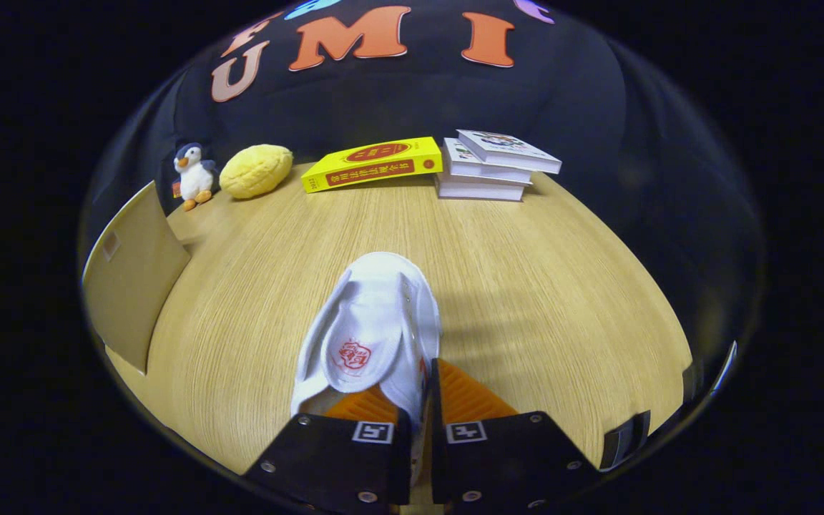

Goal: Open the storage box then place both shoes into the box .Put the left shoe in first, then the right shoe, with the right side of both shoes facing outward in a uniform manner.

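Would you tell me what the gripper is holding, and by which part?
The gripper is shut on the white shoe, pinching its side wall near the heel.

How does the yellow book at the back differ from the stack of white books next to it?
The yellow book is a single thick volume; the white books are three, piled up. The yellow book sits tilted, one end propped on the white stack, while the white books lie flat. Both rest on the wooden table, far beyond the white shoe that the hand-held gripper is shut on.
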A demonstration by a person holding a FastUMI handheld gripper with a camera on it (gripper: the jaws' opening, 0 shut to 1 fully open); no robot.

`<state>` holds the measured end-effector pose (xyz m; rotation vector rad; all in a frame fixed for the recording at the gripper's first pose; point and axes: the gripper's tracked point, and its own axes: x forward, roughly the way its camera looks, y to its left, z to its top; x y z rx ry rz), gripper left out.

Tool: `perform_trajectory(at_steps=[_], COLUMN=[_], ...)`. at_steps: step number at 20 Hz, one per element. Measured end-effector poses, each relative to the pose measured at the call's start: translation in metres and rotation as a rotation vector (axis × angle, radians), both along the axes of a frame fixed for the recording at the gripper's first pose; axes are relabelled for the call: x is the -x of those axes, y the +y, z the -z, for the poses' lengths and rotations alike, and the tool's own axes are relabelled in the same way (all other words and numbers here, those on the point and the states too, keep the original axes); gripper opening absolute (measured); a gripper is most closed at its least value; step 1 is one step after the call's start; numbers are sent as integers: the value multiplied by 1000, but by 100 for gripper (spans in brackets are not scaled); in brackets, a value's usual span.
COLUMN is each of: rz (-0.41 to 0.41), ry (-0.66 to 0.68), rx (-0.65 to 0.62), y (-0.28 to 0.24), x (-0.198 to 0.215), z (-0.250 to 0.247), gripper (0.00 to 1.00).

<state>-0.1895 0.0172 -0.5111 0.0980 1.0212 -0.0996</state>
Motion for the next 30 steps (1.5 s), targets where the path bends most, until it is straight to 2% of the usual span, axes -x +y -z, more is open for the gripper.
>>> perform_trajectory(at_steps=[1, 2, 7, 15, 19, 22, 30], rz=[17, 29, 99, 94, 46, 18, -78], ry=[-5, -5, -21, -69, -96, -110, -103], rx=[-26, -38, -110, -195, -205, -265, -318], y=[0, 0, 1, 44, 81, 123, 233], x=[-4, -8, -26, -76, -95, -108, -133], z=[-1, -5, -33, -111, -150, -174, -212], gripper=[5, 2, 1, 1, 1, 1, 1])
